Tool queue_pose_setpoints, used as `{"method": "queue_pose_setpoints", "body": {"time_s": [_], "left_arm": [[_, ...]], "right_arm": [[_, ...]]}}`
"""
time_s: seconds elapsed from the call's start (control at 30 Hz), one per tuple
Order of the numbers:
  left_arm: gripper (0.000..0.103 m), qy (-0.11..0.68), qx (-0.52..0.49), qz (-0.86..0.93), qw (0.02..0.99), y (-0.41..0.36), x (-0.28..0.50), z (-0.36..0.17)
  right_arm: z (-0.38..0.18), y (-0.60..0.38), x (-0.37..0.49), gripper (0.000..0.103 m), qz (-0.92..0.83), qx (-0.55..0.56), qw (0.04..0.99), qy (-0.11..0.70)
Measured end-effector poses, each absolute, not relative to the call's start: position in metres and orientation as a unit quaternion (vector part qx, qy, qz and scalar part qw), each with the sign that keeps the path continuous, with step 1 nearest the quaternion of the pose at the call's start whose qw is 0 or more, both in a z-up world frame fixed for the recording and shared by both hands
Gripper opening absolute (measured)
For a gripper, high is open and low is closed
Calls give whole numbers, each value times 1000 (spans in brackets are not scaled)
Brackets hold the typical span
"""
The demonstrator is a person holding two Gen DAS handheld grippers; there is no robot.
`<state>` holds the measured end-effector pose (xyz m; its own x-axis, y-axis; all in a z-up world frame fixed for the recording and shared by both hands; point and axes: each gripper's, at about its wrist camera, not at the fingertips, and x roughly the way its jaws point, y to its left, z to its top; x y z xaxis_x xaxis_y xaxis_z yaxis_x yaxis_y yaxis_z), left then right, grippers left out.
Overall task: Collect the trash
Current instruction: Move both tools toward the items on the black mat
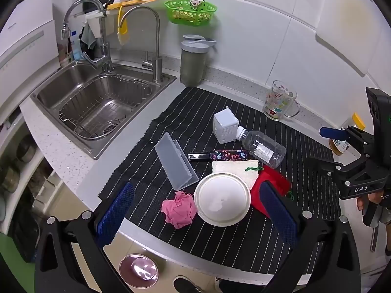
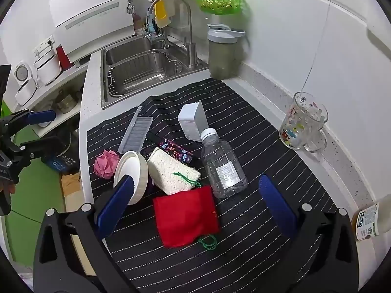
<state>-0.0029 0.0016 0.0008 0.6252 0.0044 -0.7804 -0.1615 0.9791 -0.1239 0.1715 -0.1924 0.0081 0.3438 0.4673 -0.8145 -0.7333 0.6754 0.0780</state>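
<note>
Bottle [image 2: 223, 168]: one, clear, lying flat; looks empty
Paper wad [image 1: 179, 208]: one, pink
Pouches: one red [image 2: 187, 216], one white [image 2: 171, 173]
Left tongs [image 1: 195, 212], right tongs [image 2: 195, 206]: apart, nothing held

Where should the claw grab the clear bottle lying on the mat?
Probably mid-body on the bottle, from above. It lies on its side, cap toward the white box, so jaws across the round body should fit, and the open right claw is nearest.

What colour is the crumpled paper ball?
Pink; the crumpled paper ball shows best in the left wrist view.
</note>
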Motion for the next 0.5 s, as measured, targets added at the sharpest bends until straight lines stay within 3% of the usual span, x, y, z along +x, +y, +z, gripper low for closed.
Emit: {"method": "queue_pose_setpoints", "body": {"time_s": [0.5], "left_arm": [[98, 433, -95, 42, 896, 3, -2, 0]], "right_arm": [[4, -193, 168, 100, 373, -152, 806, 433]]}}
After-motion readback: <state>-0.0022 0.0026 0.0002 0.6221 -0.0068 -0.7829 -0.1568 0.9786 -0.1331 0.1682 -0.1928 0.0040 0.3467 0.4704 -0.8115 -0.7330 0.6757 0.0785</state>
